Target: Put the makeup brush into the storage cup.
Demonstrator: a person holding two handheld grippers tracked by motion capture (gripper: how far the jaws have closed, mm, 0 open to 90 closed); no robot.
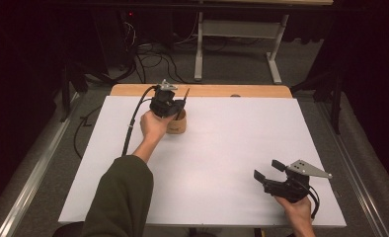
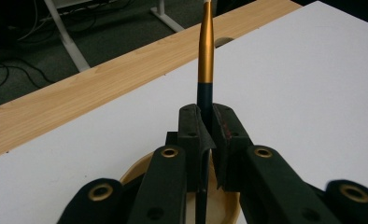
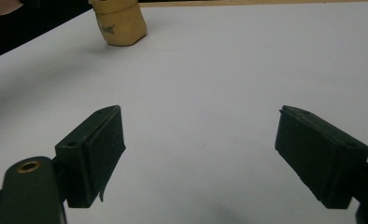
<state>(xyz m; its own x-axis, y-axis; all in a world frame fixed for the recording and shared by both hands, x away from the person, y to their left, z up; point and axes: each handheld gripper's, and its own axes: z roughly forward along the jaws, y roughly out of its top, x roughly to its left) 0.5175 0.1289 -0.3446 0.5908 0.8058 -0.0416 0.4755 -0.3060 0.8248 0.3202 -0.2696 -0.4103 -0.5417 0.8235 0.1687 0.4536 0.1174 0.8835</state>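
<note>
The left gripper (image 1: 175,104) reaches far across the white table (image 1: 232,143), clamped on a gold-and-black pen (image 2: 206,56) standing upright over the wooden cup (image 1: 176,123). The right gripper (image 1: 267,172) rests near the table's front edge, jaws wide apart.

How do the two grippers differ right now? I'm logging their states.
The left gripper is shut on a gold-and-black pen above the wooden cup; the right gripper is open and holds nothing. The left is at the table's far side, the right at the near edge. Both have black jaws.
</note>
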